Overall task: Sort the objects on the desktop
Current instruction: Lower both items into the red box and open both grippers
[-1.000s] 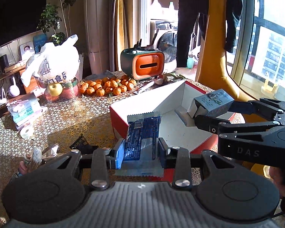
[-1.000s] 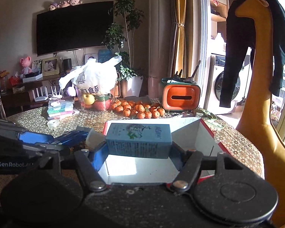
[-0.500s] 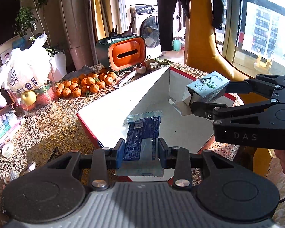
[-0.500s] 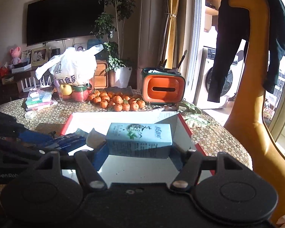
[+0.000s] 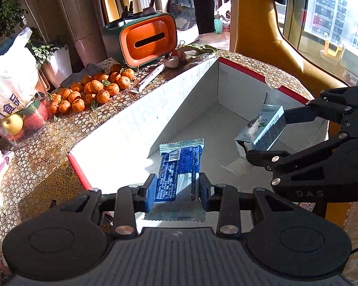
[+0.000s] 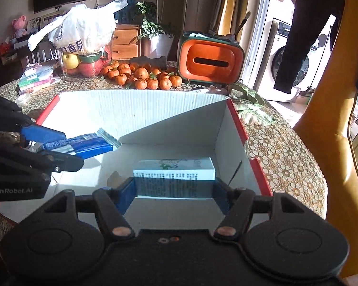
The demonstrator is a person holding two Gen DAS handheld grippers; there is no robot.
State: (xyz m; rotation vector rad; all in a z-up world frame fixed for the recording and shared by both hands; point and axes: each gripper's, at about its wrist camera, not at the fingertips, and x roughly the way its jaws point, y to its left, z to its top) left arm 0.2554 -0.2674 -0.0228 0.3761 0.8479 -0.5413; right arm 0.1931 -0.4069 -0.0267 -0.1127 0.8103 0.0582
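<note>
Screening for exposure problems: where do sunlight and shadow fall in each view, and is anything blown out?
Left wrist view: sharp; sun strikes the box wall, the window is overexposed, and the blue packet is readable. Right wrist view: a diagonal shadow splits the box interior, the carton front is in shade, and fisheye bending shows at the edges.

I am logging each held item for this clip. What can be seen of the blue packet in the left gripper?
The blue packet is a flat, glossy foil or plastic wrapper, dark blue with small white print, a barcode patch and crimped silvery ends. The left gripper is shut on it, its blue-padded fingers pressing its two long sides. It hangs over the inside of the open white box with the red rim, clear of its floor, its far end pointing away from the camera.
</note>
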